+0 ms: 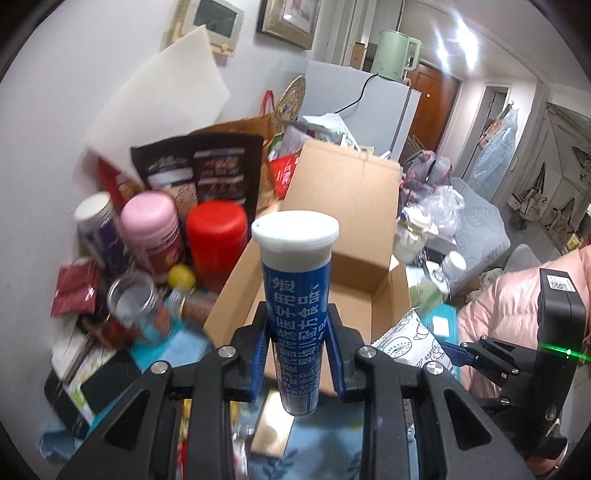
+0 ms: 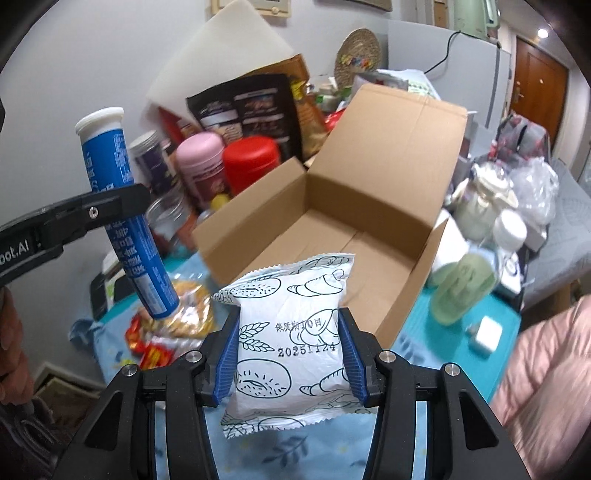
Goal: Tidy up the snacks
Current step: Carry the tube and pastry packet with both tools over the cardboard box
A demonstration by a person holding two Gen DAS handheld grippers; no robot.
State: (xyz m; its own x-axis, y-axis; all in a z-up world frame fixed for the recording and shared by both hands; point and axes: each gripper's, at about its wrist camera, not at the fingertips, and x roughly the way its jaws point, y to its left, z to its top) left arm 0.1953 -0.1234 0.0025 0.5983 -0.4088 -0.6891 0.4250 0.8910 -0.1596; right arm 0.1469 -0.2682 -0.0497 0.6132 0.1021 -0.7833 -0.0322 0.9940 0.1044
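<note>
Worktop: teal, cluttered, cardboard box open.
Left claw: clamps my white-capped blue tube.
Right claw: pinches my white pastry-print packet.
Right view only: date stamp.

A pale wall runs behind the table, which wears a blue cloth with a leaf print. Up on the wall hang a gold picture frame and a cream frame. Over to the right, a white fridge with a green kettle on top. Beyond it, a brown door, and ceiling lights glaring bright.
</note>
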